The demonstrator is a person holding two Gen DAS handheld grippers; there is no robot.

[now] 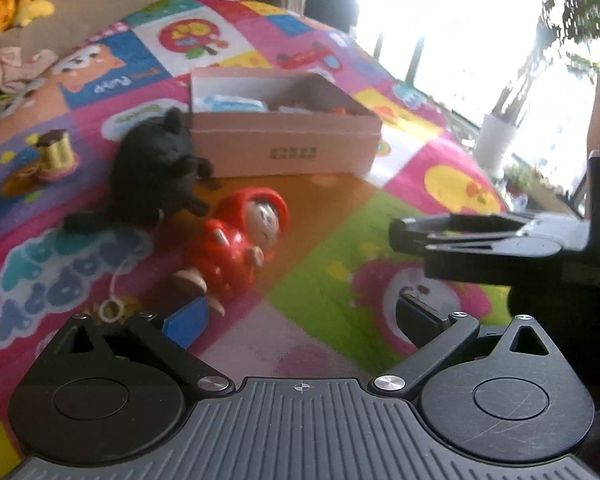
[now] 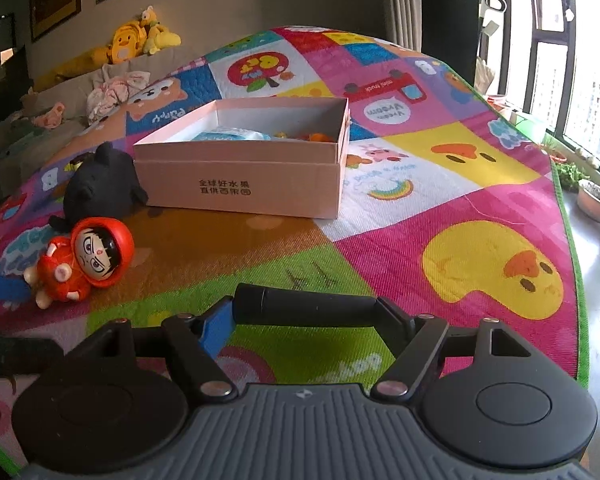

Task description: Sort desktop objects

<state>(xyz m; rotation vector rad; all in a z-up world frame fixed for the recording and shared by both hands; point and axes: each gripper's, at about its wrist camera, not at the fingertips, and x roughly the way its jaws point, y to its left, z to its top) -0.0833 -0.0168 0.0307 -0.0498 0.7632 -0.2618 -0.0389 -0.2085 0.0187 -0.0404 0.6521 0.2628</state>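
Two grippers are in our hands above a colourful play mat. Our right gripper, at the lower middle of the right wrist view, holds a black cylinder crosswise; both pads press on its ends, so the jaws stand quite wide around it. Our left gripper, at the bottom of the left wrist view, has its jaws wide apart and nothing lies between them; the blue pad of one finger is just beside the foot of a red hooded doll. This doll lies on its side on the mat, left of centre in both views. Behind it, touching it or nearly so, sits a black plush toy, close to the left end of an open pink box. The box stands in the upper middle and already contains some small things, blue and orange. At the left edge of the left wrist view stands a small golden spool.
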